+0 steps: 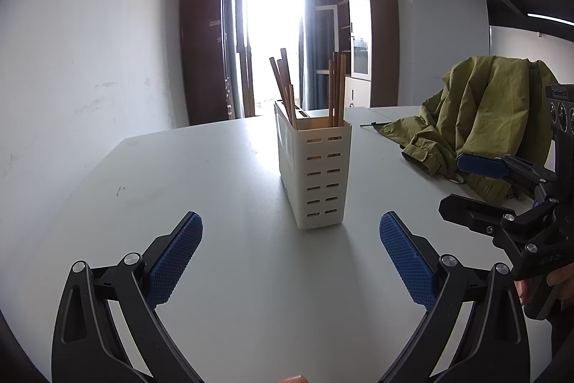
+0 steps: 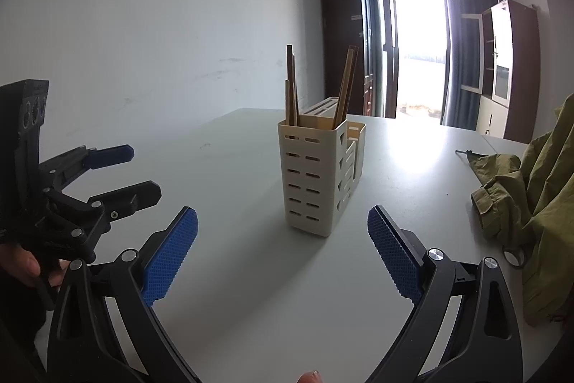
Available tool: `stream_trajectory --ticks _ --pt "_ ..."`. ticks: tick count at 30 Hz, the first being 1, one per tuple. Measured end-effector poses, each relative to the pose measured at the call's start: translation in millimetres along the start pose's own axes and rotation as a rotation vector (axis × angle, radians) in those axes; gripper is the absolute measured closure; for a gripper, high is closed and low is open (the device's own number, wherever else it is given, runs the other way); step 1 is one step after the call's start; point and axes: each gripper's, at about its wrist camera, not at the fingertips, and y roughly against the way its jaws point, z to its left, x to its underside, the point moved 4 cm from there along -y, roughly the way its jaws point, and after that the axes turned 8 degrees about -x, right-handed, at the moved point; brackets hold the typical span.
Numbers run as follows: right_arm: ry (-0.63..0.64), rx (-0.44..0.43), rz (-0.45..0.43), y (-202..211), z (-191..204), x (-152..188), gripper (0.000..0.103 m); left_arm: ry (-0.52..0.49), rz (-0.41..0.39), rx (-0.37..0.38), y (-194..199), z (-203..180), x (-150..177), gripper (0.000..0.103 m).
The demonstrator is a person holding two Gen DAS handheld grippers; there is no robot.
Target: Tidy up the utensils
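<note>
Two handheld grippers are in view, both with jaws spread wide and nothing between the blue pads. In the left wrist view the left gripper (image 1: pixel 290 261) fills the lower part of the frame, its pads hanging above bare white table (image 1: pixel 179 174) short of the holder. The cream slotted utensil holder (image 1: pixel 319 174) stands upright at the centre of the frame, on the table and apart from both tools. Wooden chopsticks (image 1: pixel 337 88) stand in it in two groups: one cluster leans toward the upper left, the other is close to vertical at the near right corner. The right gripper (image 1: pixel 466 185) enters from the right edge of that frame, released as well, one blue pad above and one black finger below; part of the person's hand (image 1: pixel 538 286) shows under it. In the right wrist view the right gripper (image 2: pixel 283 257) occupies the lower frame, its pads clear of the utensil holder (image 2: pixel 315 182), which sits at centre with the chopsticks (image 2: pixel 292 88) rising out of its top. The left gripper (image 2: pixel 140 174) appears at the left edge of that view, jaws parted and empty. An olive green jacket (image 2: pixel 538 189) lies crumpled on the table (image 2: pixel 233 167) at the right of the frame, well apart from the holder. A bright doorway (image 2: pixel 419 49) sits at upper right behind the table.
</note>
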Motion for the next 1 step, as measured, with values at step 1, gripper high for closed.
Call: stream_trajectory --ticks 1 --pt "0.0 0.001 0.0 -0.1 -0.2 0.1 0.007 0.0 0.002 0.001 0.2 -0.3 -0.1 0.006"
